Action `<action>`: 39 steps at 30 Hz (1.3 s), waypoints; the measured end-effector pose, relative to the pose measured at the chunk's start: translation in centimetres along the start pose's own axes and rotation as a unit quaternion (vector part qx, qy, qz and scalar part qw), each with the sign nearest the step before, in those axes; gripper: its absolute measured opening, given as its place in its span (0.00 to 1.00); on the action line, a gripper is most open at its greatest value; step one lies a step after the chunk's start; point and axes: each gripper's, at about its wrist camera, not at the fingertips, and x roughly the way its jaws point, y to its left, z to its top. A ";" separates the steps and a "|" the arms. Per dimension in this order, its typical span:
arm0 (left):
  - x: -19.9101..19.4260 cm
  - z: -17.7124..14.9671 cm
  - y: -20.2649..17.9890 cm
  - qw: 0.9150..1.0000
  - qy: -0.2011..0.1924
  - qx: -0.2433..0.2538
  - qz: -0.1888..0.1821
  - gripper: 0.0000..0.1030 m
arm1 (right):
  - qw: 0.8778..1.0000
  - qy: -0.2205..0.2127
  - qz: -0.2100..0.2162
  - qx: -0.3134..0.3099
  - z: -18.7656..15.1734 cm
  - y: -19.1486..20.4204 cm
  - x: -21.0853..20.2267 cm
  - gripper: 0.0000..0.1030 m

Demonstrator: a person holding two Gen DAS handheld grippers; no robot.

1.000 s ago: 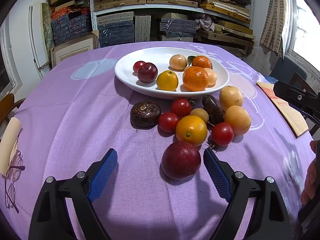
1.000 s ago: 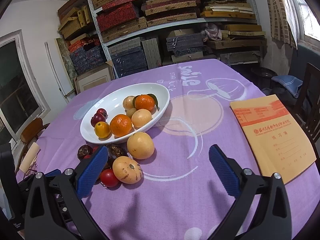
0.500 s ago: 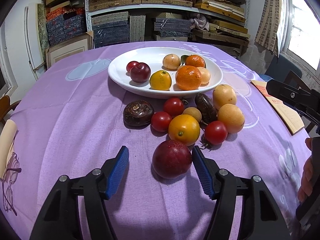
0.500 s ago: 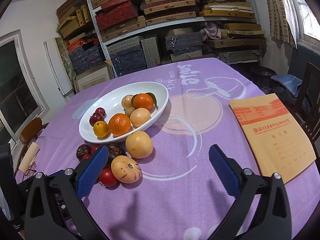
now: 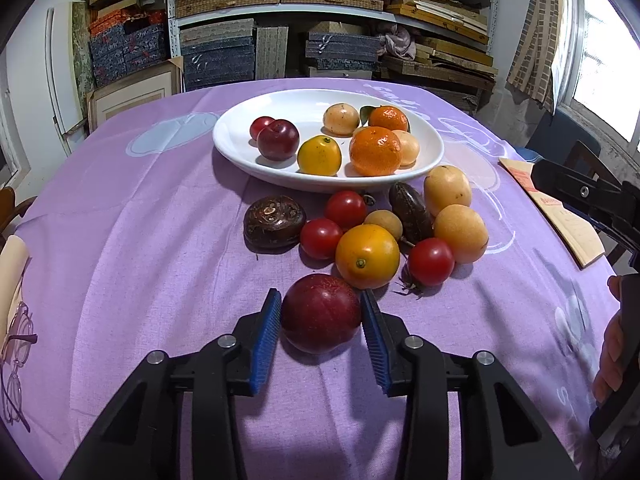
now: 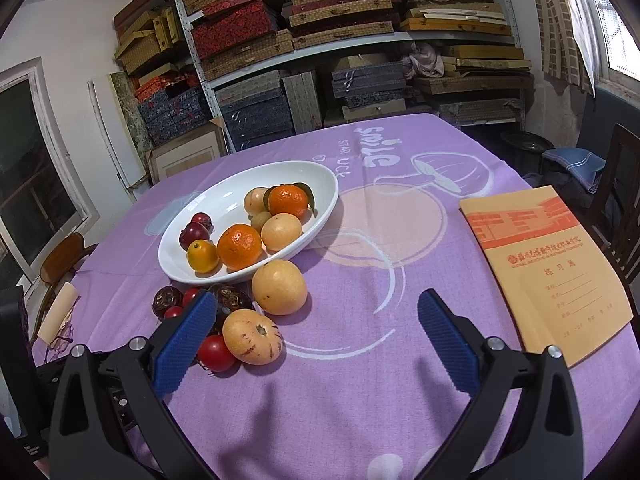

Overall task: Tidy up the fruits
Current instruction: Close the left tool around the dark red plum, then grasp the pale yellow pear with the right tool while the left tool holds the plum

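Observation:
A dark red plum point(image 5: 320, 316) lies on the purple tablecloth point(image 5: 140, 240), nearest of the loose fruit. My left gripper point(image 5: 320, 294) straddles it, jaws closing, and both blue pads touch its sides. Just behind it are a yellow-orange citrus point(image 5: 367, 256), three cherry tomatoes point(image 5: 430, 261), two dark brown fruits point(image 5: 274, 221) and pale yellow fruits point(image 5: 460, 233). The white bowl point(image 5: 304, 108) beyond holds two plums, tangerines and several pale fruits. My right gripper point(image 6: 318, 300) hovers open over bare cloth to the right of the pile, with nothing between its pads.
An orange notebook point(image 6: 548, 268) lies at the table's right side. Glasses point(image 5: 16, 344) and a cream roll rest at the left edge. A person's hand point(image 5: 612, 344) holds the right gripper's handle. Stacked boxes fill shelves behind the table; chairs stand around it.
My left gripper's jaws have narrowed from wide open until the pads meet the dark red plum. The right gripper has stayed still and open.

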 end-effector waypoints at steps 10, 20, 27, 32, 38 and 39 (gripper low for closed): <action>-1.1 -0.2 3.1 0.999 -0.006 -0.032 0.040 0.40 | 0.998 0.018 0.001 -0.062 -0.8 2.7 0.3 0.96; -1.8 -0.6 5.6 0.997 -0.007 -0.053 0.058 0.40 | 0.987 0.046 0.032 -0.150 -2.7 7.1 0.8 0.81; -1.6 -0.6 5.5 0.998 -0.003 -0.048 0.049 0.40 | 0.990 0.064 0.019 -0.123 -2.5 5.5 2.2 0.63; -1.6 -0.5 5.3 0.998 -0.003 -0.044 0.049 0.40 | 0.989 0.069 0.015 -0.133 -2.6 6.0 2.8 0.60; -1.5 -0.6 5.3 0.998 -0.003 -0.044 0.049 0.40 | 0.989 0.080 0.018 -0.123 -2.3 5.7 3.5 0.50; -1.5 -0.6 5.3 0.998 -0.003 -0.043 0.049 0.40 | 0.989 0.084 0.018 -0.121 -2.3 5.7 3.7 0.49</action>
